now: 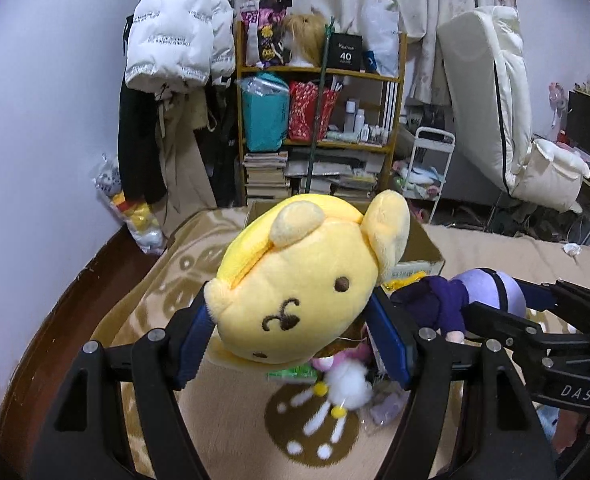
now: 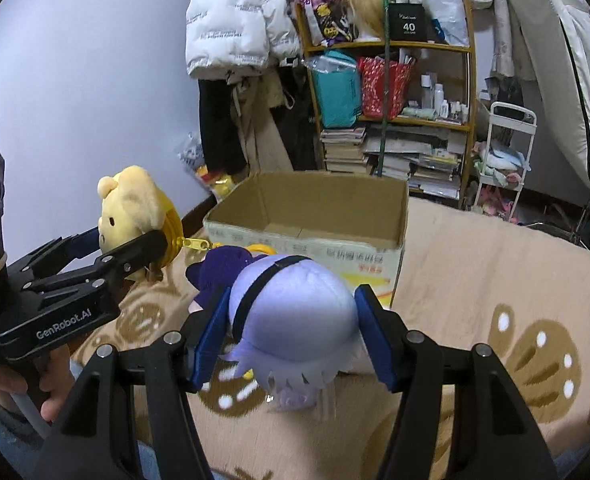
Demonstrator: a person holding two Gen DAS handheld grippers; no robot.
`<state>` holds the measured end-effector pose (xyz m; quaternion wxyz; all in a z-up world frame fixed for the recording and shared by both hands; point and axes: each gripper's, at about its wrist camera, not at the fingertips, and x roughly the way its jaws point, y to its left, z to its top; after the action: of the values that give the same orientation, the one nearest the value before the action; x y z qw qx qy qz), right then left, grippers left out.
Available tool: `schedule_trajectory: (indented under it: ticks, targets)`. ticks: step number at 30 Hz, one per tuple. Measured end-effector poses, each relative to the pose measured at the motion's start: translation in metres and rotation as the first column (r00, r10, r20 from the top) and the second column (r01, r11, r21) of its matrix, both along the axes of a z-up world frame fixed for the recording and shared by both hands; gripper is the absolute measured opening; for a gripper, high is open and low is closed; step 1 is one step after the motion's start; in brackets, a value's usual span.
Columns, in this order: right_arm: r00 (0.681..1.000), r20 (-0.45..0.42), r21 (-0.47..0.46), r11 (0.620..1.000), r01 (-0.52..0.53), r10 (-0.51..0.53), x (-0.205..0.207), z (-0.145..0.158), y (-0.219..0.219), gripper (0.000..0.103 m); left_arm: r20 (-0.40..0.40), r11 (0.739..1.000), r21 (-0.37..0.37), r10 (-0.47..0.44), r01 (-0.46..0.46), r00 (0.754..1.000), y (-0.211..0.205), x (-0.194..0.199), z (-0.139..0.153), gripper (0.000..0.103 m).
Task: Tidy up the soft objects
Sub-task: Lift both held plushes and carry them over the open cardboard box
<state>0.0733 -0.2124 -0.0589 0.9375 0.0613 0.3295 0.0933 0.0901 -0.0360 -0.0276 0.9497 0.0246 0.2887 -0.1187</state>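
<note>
plush toys: one yellow (image 1: 295, 280), one purple (image 2: 295, 316); one box (image 2: 311, 236).

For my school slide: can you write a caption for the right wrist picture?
Right gripper squeezes a purple-haired doll near an open cardboard box.

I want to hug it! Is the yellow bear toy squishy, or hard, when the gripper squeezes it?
Probably squishy: the yellow bear toy bulges out past the left gripper pads. Likely light too, since it hangs in the air by that pinch alone. Its fuzzy fabric shouldn't slip easily.
</note>
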Motion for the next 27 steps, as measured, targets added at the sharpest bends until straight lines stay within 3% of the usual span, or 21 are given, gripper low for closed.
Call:
schedule_trajectory:
  ticks: [15,27]
  targets:
    - [0.997,0.074,-0.038,0.999,0.032,-0.029,0.056,0.023,-0.006,0.066,0.090,0.999,0.033,0.023,-0.027,0.996,-0.017,0.047,0.023,0.073]
    - [0.995,0.082,-0.039,0.998,0.057,-0.054,0.103,0.012,-0.019,0.067,0.051,0.999,0.041,0.026,-0.028,0.998,-0.026,0.098,0.004,0.074]
